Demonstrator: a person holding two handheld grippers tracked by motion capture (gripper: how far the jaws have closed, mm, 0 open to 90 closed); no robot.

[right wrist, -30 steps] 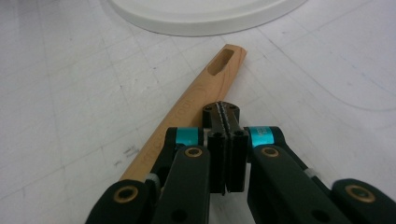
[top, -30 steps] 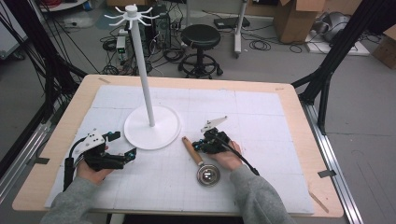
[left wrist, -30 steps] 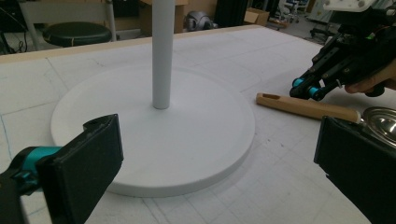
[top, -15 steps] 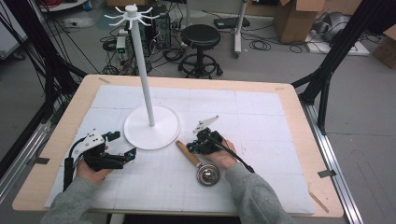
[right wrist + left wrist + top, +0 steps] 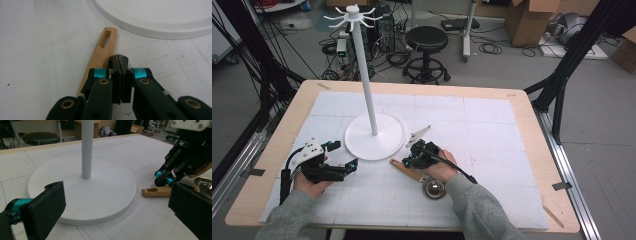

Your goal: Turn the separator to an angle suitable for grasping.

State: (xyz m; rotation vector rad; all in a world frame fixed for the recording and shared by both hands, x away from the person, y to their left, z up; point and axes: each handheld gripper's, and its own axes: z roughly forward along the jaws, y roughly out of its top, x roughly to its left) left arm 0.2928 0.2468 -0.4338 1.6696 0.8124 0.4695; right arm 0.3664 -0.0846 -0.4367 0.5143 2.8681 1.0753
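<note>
Your right gripper (image 5: 412, 157) has slid leftward across the mat since a second ago, and it now sits over the wooden handle of the ladle (image 5: 409, 171), jaws pressed flat together with nothing between them. From the right gripper view those closed jaws rest just above the handle (image 5: 100, 56), short of the slotted hanging hole (image 5: 105, 40) at its tip. The steel bowl (image 5: 433, 188) lies nearest you, tucked against your right wrist, and the handle runs away from it toward the stand's round white base (image 5: 375, 136), its tip close to the rim but not touching. Your left gripper (image 5: 343, 169) waits beside that base with jaws spread wide, holding nothing. Farther off, the white pole (image 5: 366, 85) rises to a ring of hooks (image 5: 353, 12).

My worry: with jaws together you can only nudge, not grasp, so a downward press on the handle may pivot the ladle on its bowl or skid the tip under the base rim. Once lifted, a clumsy swing against the thin pole could rock the stand
</note>
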